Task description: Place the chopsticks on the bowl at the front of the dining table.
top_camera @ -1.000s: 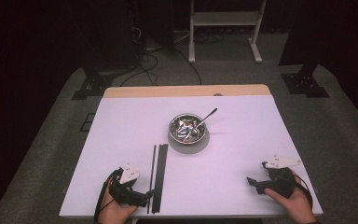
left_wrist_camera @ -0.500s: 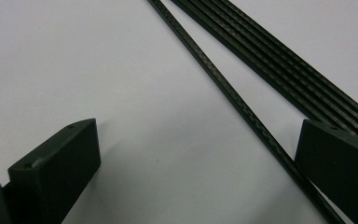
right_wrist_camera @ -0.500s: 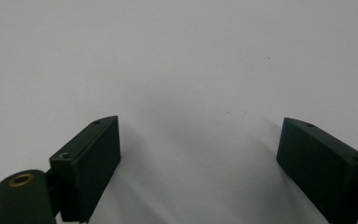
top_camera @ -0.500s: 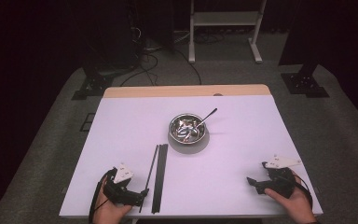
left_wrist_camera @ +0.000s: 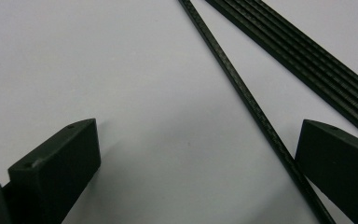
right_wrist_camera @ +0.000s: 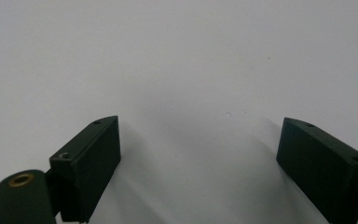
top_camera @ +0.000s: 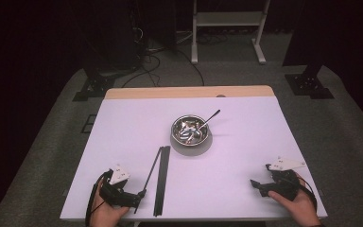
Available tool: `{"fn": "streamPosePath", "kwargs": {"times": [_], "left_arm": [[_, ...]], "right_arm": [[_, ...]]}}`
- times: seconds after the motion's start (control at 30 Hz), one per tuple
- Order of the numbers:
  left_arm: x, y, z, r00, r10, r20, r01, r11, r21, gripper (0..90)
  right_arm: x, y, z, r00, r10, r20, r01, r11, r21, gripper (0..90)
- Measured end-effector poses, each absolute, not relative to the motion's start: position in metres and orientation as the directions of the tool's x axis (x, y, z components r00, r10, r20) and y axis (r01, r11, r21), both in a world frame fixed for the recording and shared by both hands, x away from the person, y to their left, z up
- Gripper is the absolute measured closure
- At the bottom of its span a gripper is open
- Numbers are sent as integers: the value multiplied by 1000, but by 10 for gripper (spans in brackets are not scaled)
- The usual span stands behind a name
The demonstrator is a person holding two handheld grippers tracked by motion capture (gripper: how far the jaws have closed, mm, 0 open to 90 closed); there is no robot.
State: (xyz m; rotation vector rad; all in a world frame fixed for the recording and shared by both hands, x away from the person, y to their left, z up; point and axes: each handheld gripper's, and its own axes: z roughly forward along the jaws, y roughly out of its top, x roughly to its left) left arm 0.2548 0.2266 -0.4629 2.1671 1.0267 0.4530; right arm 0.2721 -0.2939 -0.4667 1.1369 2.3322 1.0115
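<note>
A flat bundle of black rods (top_camera: pixel 162 179) lies on the white table (top_camera: pixel 246 142), pointing toward the near edge. One thin black rod (top_camera: pixel 150 174) angles away from the bundle, its near end swung left. My left gripper (top_camera: pixel 137 199) is open at that near end. In the left gripper view the thin rod (left_wrist_camera: pixel 242 93) runs between the wide-spread jaws, close to the right one, with the bundle (left_wrist_camera: pixel 303 51) beyond. My right gripper (top_camera: pixel 256 185) rests open at the near right corner, and its view has bare table between the jaws (right_wrist_camera: pixel 200 154).
A steel bowl (top_camera: pixel 190 131) stands mid-table with a spoon (top_camera: pixel 211 117) leaning out to the back right. A wooden strip (top_camera: pixel 189 91) edges the table's far side. Stands and cables sit on the dark floor behind.
The left gripper has drawn back toward the near-left edge. One thin rod's near end has swung left, out of the bundle. The right gripper has not moved.
</note>
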Motion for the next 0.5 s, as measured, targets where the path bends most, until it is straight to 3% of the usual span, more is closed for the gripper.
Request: {"fn": "streamPosePath", "kwargs": {"times": [0.5], "left_arm": [[259,240,-462,612,791,21,552,-446,705,0]], "right_arm": [[272,-294,-467,-614,789,-5,535,422,732,117]]}}
